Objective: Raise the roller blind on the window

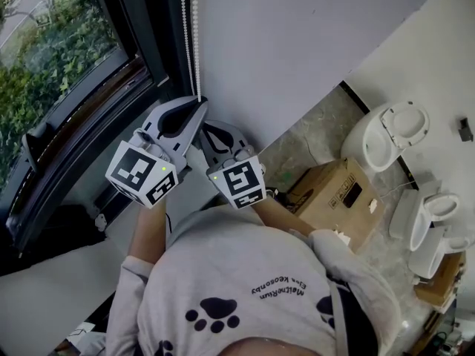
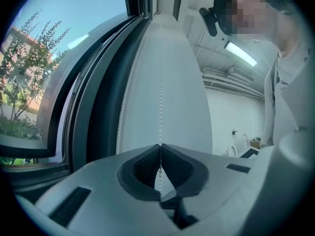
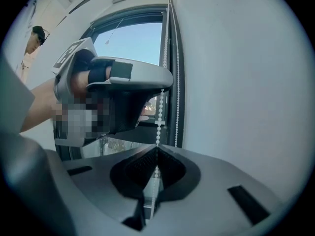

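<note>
1. Head view: bead chain hangs just beside the window frame, against the white wall. It is probably light, limp and slippery, so pinch across the beads.
2. Left gripper is clamped on the chain, higher up.
3. Right gripper is clamped on the same strand, just below.
4. Cardboard box looks closed, contents hidden. Toilet bowl looks empty.

My left gripper and right gripper are pale grey with black pads. Their cubes carry black-and-white squares. The bead chain is white, the window frame black, and my grey shirt has dark paw prints.
</note>
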